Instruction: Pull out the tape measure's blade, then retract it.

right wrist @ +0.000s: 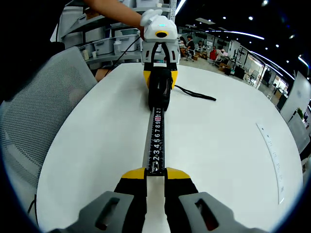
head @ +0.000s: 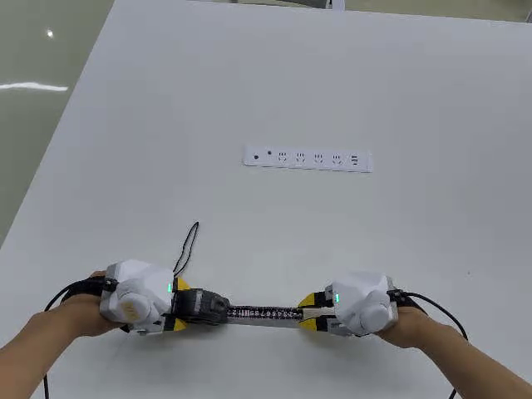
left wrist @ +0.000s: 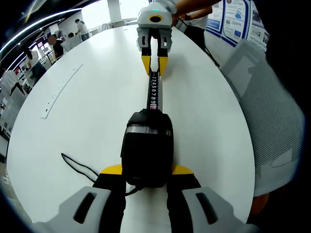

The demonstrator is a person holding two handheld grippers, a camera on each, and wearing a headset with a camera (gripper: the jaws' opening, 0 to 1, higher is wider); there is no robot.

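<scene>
The left hand-held gripper [head: 178, 304] is clamped on the tape measure case [head: 204, 306], likely anchoring it to the tabletop [head: 249, 83]. Right of the case, the right hand-held gripper [head: 309, 312] pinches the blade [head: 264, 313] tip, so it stretches out straight. One tape measure, two grippers, and one power strip [head: 307, 158] beyond the case.
</scene>
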